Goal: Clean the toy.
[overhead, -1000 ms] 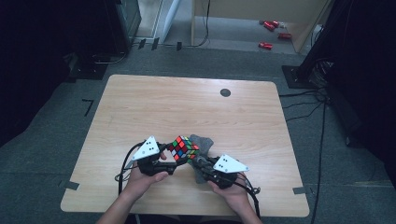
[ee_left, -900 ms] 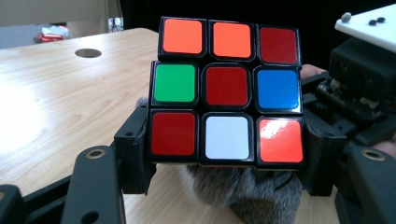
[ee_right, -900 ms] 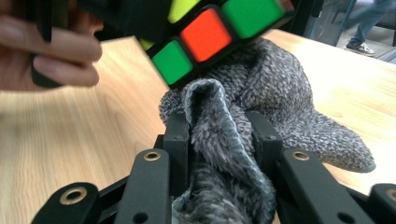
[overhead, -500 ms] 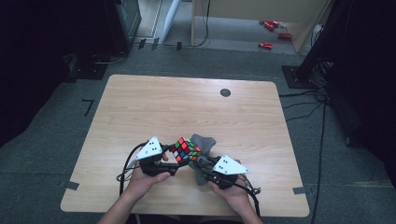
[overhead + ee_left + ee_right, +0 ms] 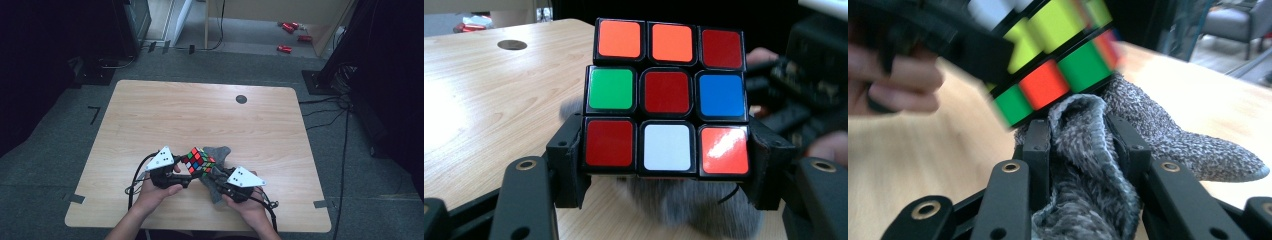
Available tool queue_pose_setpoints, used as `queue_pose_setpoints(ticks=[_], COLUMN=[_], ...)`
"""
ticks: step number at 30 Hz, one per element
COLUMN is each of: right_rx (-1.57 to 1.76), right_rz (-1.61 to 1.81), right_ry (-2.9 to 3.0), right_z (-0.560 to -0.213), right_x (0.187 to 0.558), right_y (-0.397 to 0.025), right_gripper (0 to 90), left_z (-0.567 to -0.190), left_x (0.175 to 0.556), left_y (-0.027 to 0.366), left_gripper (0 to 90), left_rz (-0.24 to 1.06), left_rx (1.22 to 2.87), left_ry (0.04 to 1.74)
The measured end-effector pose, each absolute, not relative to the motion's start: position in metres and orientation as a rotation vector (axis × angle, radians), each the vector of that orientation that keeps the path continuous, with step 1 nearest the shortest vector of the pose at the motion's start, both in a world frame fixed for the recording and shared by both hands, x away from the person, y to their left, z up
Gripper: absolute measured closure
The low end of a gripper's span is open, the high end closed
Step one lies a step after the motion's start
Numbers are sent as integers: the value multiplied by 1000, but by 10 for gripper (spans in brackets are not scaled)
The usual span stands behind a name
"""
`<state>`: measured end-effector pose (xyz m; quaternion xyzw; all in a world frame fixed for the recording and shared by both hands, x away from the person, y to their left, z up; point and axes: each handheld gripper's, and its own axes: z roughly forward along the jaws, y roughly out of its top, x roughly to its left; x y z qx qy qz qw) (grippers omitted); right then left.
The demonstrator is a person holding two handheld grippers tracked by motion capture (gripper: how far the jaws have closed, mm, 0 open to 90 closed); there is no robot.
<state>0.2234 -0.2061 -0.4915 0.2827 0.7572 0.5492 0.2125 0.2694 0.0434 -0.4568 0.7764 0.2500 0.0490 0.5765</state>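
The left gripper [image 5: 666, 165] clamps the bottom row of a glossy puzzle cube [image 5: 667, 97], held just above the near edge of the wooden table [image 5: 200, 115]. The right gripper [image 5: 1083, 145] pinches a fuzzy grey cloth [image 5: 1088, 165] pressed against the cube's underside.

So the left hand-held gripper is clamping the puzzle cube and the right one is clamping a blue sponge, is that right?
Not quite. The right hand-held gripper is clamping a grey fuzzy cloth, not a blue sponge, as the right gripper view shows. The left hand-held gripper does clamp the puzzle cube.
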Motion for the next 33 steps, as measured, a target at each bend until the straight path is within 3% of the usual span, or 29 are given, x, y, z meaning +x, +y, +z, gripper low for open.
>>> queue_pose_setpoints(ticks=[16, 24, 33], right_rx=[753, 1059, 1194], right_rz=[1524, 1454, 1296], right_ry=[2081, 1953, 1950], right_z=[-485, -481, -495], right_x=[223, 237, 248], right_y=[-215, -255, -280], right_gripper=[697, 753, 715], left_z=[-458, -459, -461], left_x=[275, 276, 276], left_y=[52, 54, 52], left_gripper=[348, 348, 348], left_rz=[142, 152, 153], left_rx=[1813, 1819, 1828], left_ry=[630, 639, 645])
